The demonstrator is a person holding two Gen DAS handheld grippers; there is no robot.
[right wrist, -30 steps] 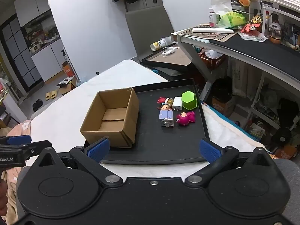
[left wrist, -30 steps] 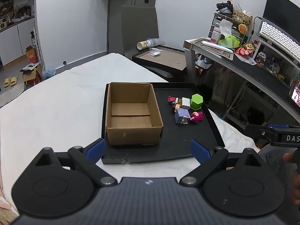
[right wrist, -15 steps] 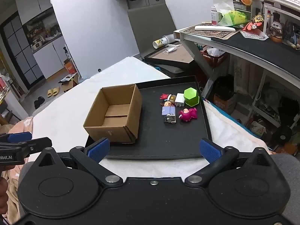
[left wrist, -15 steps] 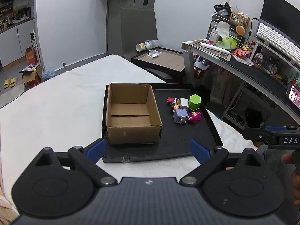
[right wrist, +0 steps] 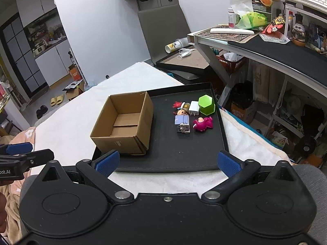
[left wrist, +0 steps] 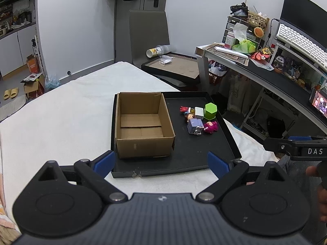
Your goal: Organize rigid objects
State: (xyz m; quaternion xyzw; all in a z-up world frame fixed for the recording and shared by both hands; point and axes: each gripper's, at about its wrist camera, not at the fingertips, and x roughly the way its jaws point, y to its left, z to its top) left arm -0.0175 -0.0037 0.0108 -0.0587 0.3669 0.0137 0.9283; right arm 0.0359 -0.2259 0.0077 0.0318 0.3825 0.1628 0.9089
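An empty cardboard box [left wrist: 141, 124] [right wrist: 124, 122] stands on the left part of a black tray [left wrist: 190, 155] [right wrist: 184, 155]. To its right lies a cluster of small items: a green hexagonal block [left wrist: 210, 111] [right wrist: 206, 104], a white charger [left wrist: 199, 112] [right wrist: 193, 108], a lilac toy [left wrist: 195, 126] [right wrist: 182, 123], a pink toy [left wrist: 210, 127] [right wrist: 202, 124] and small figurines [left wrist: 186, 111] [right wrist: 179, 108]. My left gripper [left wrist: 161, 162] and my right gripper [right wrist: 166, 162] both hang open before the tray's near edge, with nothing between their fingers.
The tray rests on a white-covered bed [left wrist: 61, 118]. A grey chair [left wrist: 149, 34] and a second flat tray [left wrist: 175, 67] stand beyond it. A cluttered desk [left wrist: 265, 69] runs along the right. The other gripper shows at each view's edge.
Both grippers have pulled back and risen slightly, so the tray and box look a little smaller. Nothing on the tray has moved.
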